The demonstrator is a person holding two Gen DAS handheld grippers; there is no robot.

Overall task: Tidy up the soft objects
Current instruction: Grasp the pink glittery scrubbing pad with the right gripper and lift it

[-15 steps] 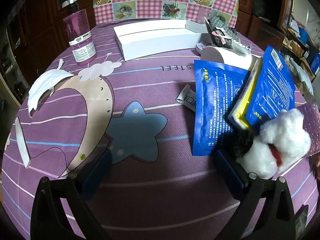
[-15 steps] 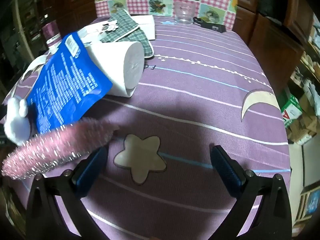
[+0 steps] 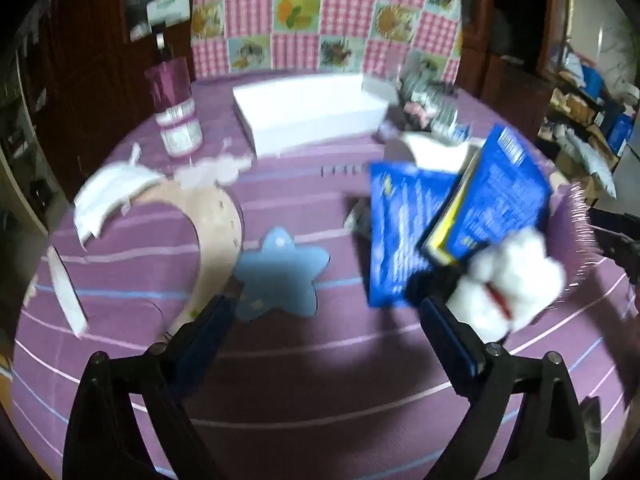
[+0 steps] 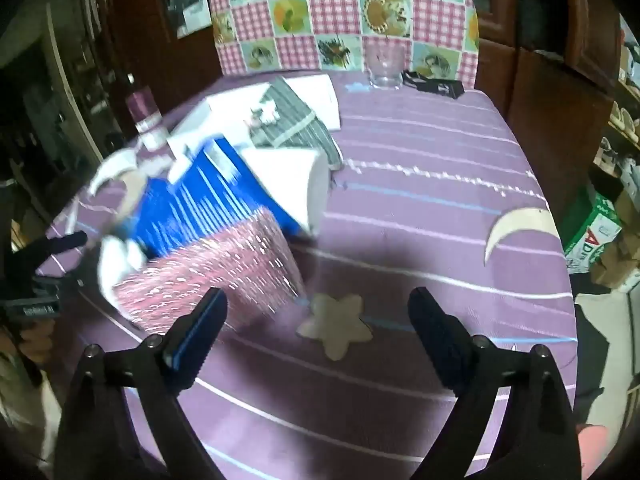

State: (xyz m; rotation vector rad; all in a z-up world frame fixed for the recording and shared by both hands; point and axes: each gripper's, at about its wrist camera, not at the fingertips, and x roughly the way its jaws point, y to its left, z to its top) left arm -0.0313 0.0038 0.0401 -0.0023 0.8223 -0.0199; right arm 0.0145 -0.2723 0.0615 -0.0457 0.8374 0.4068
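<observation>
Both grippers were held spread and empty: the left gripper [image 3: 324,312] had the white plush [image 3: 516,280] just beside its right finger, and the right gripper [image 4: 316,316] had the pink tinsel [image 4: 216,268] just ahead of its left finger. If either were closed as it stood, the plush or tinsel would probably be missed or only brushed, since neither was framed between the jaws, and the tinsel's loose pile could be pinched without its bulk being held. The blue packets [image 3: 404,232] propped just beyond the plush could be toppled by a careless reach, and the blurred views suggested fast motion.
</observation>
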